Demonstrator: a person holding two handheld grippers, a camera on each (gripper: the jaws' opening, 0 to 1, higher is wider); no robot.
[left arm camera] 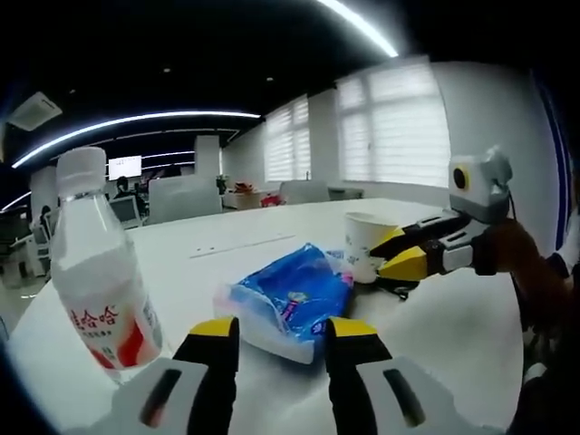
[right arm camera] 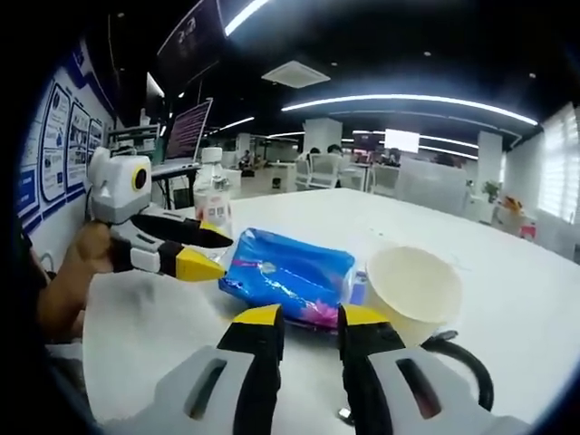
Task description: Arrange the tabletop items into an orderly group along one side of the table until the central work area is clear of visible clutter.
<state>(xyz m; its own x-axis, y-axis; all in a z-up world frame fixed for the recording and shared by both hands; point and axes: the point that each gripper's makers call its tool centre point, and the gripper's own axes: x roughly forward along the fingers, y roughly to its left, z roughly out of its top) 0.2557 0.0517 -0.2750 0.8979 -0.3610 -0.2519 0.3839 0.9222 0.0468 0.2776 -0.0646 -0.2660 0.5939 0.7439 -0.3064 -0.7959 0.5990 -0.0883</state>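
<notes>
The left gripper (left arm camera: 274,328) rises from the frame's bottom, jaws parted and empty; the right gripper (right arm camera: 310,315) likewise, gap narrower.

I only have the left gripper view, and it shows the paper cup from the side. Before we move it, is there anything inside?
Observer: The right gripper view looks into the paper cup, and it appears empty.
Operator: Good. What lies beyond the bottle, behind my camera?
Observer: Past the bottle an open laptop stands raised, its screen lit.
Operator: And further to that side?
Observer: A wall with blue posters runs along there.
</notes>
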